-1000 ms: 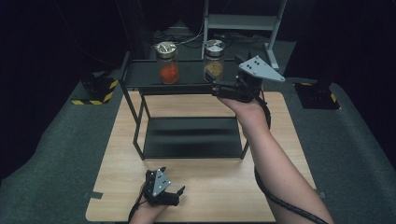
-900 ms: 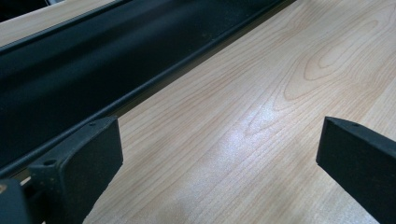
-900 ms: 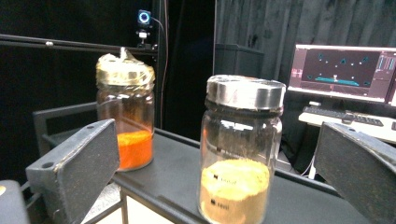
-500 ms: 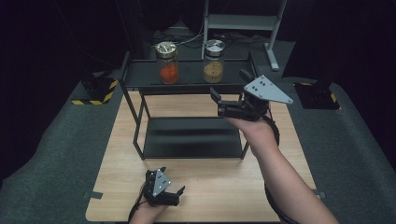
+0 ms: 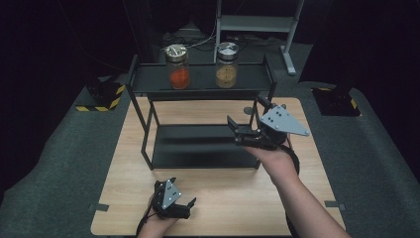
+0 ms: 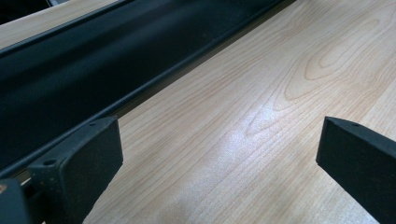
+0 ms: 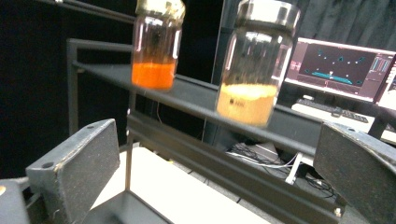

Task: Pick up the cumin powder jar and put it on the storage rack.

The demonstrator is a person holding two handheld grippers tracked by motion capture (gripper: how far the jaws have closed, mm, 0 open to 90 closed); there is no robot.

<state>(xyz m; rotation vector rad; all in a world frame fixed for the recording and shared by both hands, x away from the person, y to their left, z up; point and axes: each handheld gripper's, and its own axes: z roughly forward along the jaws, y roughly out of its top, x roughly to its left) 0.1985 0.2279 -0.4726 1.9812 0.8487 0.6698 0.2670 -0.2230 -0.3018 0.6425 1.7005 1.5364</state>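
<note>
A pale wooden counter point(image 5: 223, 198) is sitting on a grey floor mat point(image 5: 64, 163). A yellow-and-black striped foot point(image 5: 101, 96) is resting at the mat's far left. Behind, a monitor point(image 7: 343, 67) is glowing above a keyboard point(image 7: 327, 108).

Black two-jaw right gripper point(image 5: 246, 123) held raised, jaws wide apart, black two-jaw left gripper point(image 5: 184, 207) low, likewise spread

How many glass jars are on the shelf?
2: the orange-filled glass jar stands left on the black metal rack's top shelf, the tan-filled glass jar right.
</note>
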